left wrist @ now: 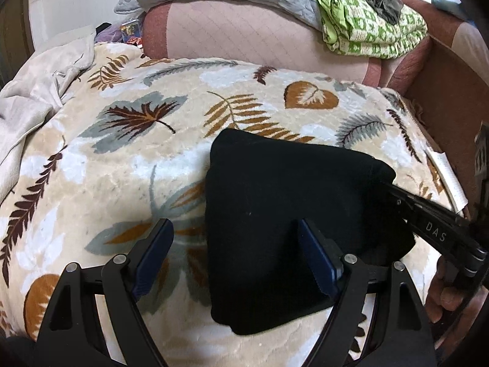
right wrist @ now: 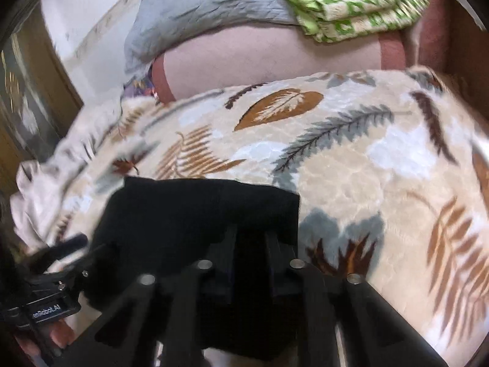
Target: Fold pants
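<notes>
The black pants [left wrist: 284, 214] sit folded into a compact bundle on my leaf-print blanket [left wrist: 122, 159], right under my left gripper [left wrist: 235, 257], whose jaws are spread wide with nothing between them. My right gripper [right wrist: 250, 244] looks pinched on the bundle's right edge, though that view's blurry.

Left tongs [left wrist: 235, 250] agape, right tongs [right wrist: 249, 238] narrowed
</notes>
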The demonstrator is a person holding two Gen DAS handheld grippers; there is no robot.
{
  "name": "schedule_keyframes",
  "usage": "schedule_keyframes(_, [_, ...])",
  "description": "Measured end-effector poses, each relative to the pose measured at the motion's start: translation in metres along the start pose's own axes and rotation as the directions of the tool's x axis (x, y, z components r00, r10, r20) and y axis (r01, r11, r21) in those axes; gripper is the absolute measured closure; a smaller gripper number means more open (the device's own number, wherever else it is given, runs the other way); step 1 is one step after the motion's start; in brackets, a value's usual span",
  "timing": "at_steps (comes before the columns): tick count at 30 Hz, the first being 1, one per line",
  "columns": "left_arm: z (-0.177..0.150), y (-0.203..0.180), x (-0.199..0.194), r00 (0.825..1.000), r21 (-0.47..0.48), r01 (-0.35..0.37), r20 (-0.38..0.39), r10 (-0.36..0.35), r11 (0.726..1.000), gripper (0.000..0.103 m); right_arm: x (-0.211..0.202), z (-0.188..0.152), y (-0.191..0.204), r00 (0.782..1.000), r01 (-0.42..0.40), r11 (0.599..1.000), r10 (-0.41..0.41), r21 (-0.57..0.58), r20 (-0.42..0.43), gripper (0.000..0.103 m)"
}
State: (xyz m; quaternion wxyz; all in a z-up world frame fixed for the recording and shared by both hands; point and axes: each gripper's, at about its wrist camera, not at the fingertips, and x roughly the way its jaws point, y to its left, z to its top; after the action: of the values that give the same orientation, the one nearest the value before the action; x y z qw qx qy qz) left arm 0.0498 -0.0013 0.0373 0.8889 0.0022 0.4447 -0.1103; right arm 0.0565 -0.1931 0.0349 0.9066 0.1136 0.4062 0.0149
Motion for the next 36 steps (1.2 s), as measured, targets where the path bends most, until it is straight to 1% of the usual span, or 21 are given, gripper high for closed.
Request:
schedule_keyframes(2, [-0.002, -0.002, 0.009, 1.000, -0.001, 0.006, -0.019, -0.006, 1.000, 0.019, 0.004, 0.002, 0.001, 1.000, 0.015, 1.000, -0.015, -0.018, 0.001, 0.089])
schedule_keyframes(4, [-0.005, -0.005, 0.014, 0.999, -0.012, 0.021, -0.026, -0.021, 1.000, 0.016, 0.010, 0.002, -0.001, 1.000, 0.029, 0.999, -0.029, -0.022, -0.005, 0.089])
schedule_keyframes(6, [-0.005, -0.007, 0.015, 0.999, -0.009, 0.024, -0.024, -0.025, 1.000, 0.016, 0.013, 0.001, -0.006, 1.000, 0.013, 1.000, -0.013, 0.002, -0.007, 0.089])
schedule_keyframes(7, [-0.005, -0.007, 0.015, 0.999, -0.005, 0.024, -0.024, -0.024, 1.000, 0.016, 0.008, 0.001, -0.008, 1.000, 0.002, 1.000, -0.002, 0.013, 0.002, 0.087])
schedule_keyframes(8, [-0.005, -0.008, 0.014, 0.999, -0.002, 0.021, -0.025, -0.021, 1.000, 0.016, 0.003, 0.001, -0.008, 1.000, -0.003, 1.000, 0.003, 0.020, 0.011, 0.082])
schedule_keyframes(11, [-0.006, -0.007, 0.011, 1.000, 0.007, 0.019, -0.023, -0.019, 1.000, 0.016, -0.017, -0.002, -0.009, 0.999, -0.018, 0.999, 0.017, 0.036, 0.035, 0.081])
schedule_keyframes(13, [-0.007, -0.007, 0.010, 1.000, 0.005, 0.021, -0.024, -0.021, 1.000, 0.016, -0.033, -0.006, -0.006, 0.997, -0.046, 0.998, 0.044, 0.035, 0.057, 0.080])
schedule_keyframes(14, [-0.009, -0.008, 0.011, 0.999, 0.000, 0.022, -0.025, -0.022, 1.000, 0.016, -0.038, -0.009, -0.002, 0.996, -0.067, 0.997, 0.065, 0.026, 0.057, 0.079])
schedule_keyframes(16, [-0.011, -0.009, 0.012, 0.999, -0.006, 0.023, -0.026, -0.023, 1.000, 0.016, -0.042, -0.018, 0.010, 0.995, -0.091, 0.996, 0.092, -0.013, 0.030, 0.079])
schedule_keyframes(18, [-0.012, -0.010, 0.010, 1.000, -0.008, 0.022, -0.022, -0.022, 1.000, 0.016, -0.040, -0.028, 0.020, 0.997, -0.074, 0.995, 0.074, -0.065, 0.002, 0.079])
schedule_keyframes(20, [-0.014, -0.012, 0.010, 1.000, 0.004, 0.016, -0.019, -0.016, 1.000, 0.016, -0.031, -0.041, 0.024, 0.999, -0.022, 0.995, 0.019, -0.102, -0.029, 0.081])
schedule_keyframes(21, [-0.015, -0.012, 0.010, 1.000, 0.006, 0.014, -0.019, -0.014, 1.000, 0.016, -0.028, -0.045, 0.023, 1.000, -0.018, 0.995, 0.015, -0.098, -0.028, 0.081])
schedule_keyframes(24, [-0.017, -0.013, 0.007, 1.000, 0.006, 0.009, -0.014, -0.009, 1.000, 0.016, -0.032, -0.044, 0.017, 0.999, -0.045, 0.997, 0.044, -0.056, -0.012, 0.081])
schedule_keyframes(25, [-0.016, -0.013, 0.005, 1.000, 0.011, 0.007, -0.013, -0.007, 1.000, 0.016, -0.036, -0.042, 0.016, 0.999, -0.049, 0.998, 0.049, -0.046, -0.008, 0.079])
schedule_keyframes(26, [-0.017, -0.014, 0.004, 1.000, 0.015, 0.006, -0.011, -0.005, 1.000, 0.016, -0.040, -0.040, 0.015, 0.999, -0.049, 0.998, 0.049, -0.043, 0.001, 0.072])
schedule_keyframes(27, [-0.017, -0.014, 0.002, 1.000, 0.020, 0.004, -0.009, -0.003, 1.000, 0.016, -0.042, -0.038, 0.014, 0.999, -0.048, 0.998, 0.049, -0.043, 0.007, 0.069])
schedule_keyframes(28, [-0.017, -0.015, 0.000, 1.000, 0.021, 0.002, -0.008, -0.002, 1.000, 0.016, -0.046, -0.037, 0.014, 0.998, -0.052, 0.998, 0.053, -0.041, 0.017, 0.062])
schedule_keyframes(29, [-0.017, -0.015, -0.001, 1.000, 0.021, 0.003, -0.007, -0.003, 1.000, 0.016, -0.049, -0.036, 0.014, 0.998, -0.055, 0.998, 0.056, -0.037, 0.024, 0.059])
schedule_keyframes(32, [-0.017, -0.014, -0.006, 1.000, 0.012, 0.018, -0.006, -0.018, 1.000, 0.016, -0.054, -0.034, 0.013, 0.997, -0.060, 0.998, 0.061, -0.027, 0.038, 0.058])
schedule_keyframes(36, [-0.013, -0.013, -0.015, 1.000, 0.015, 0.027, 0.015, -0.027, 1.000, 0.016, -0.055, -0.031, 0.014, 0.997, -0.057, 0.998, 0.058, -0.020, 0.045, 0.057])
